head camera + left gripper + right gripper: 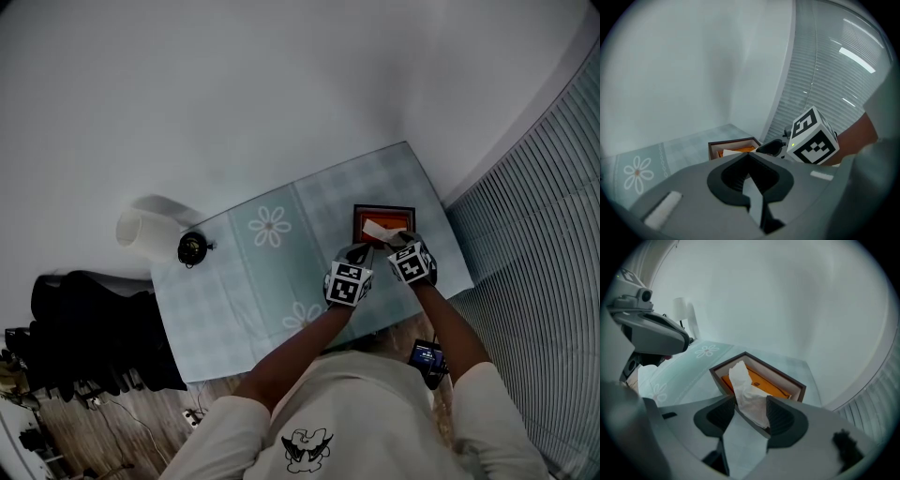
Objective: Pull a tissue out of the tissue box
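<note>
A dark brown tissue box [384, 223] with an orange top stands at the far right of the table, near its edge. A white tissue [747, 394] sticks up out of the box [761, 376]. My right gripper [751, 405] is open, its jaws wide on either side of the tissue, pads not pressing it. In the head view the right gripper [398, 240] hangs over the box's near side. My left gripper [361, 250] sits just left of it, by the box's near left corner. The left gripper [749, 157] is shut with nothing in it; the box [733, 147] lies beyond its tips.
A pale blue checked cloth with flower prints [270, 226] covers the table. A white roll [141, 230] and a small black round object [192, 247] sit at its far left. Ribbed blinds [534, 216] run close along the right, and dark bags [84, 328] lie on the floor at left.
</note>
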